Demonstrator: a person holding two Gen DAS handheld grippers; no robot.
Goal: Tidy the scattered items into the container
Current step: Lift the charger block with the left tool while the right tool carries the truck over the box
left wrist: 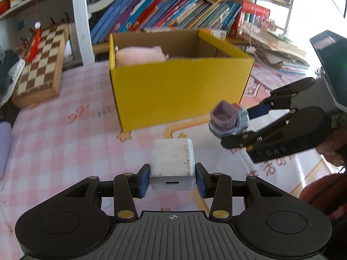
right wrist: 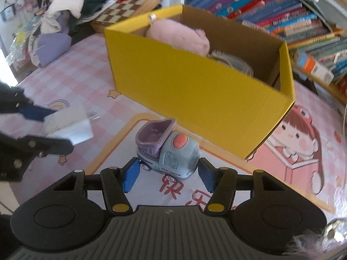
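My left gripper (left wrist: pixel 172 178) is shut on a white charger block (left wrist: pixel 172 163), held above the pink checked mat. My right gripper (right wrist: pixel 168 175) is shut on a small grey-blue toy truck (right wrist: pixel 168 151) with a purple bin. In the left wrist view the truck (left wrist: pixel 229 120) and the right gripper (left wrist: pixel 240 125) hang at the right, in front of the yellow cardboard box (left wrist: pixel 180 91). The right wrist view shows the charger (right wrist: pixel 68 125) at the left in the left gripper (right wrist: pixel 52 127). The box (right wrist: pixel 195 88) holds a pink plush (right wrist: pixel 180 36) and a pale item (right wrist: pixel 233 61).
Slanted books (left wrist: pixel 164 10) fill a shelf behind the box. A chessboard (left wrist: pixel 41 65) leans at the left, a purple cushion (right wrist: pixel 52 47) and piled clothes (right wrist: pixel 71 2) lie beyond. Stacked papers (left wrist: pixel 279 52) sit at the right. A person's hand in a red sleeve (left wrist: pixel 321 186) holds the right gripper.
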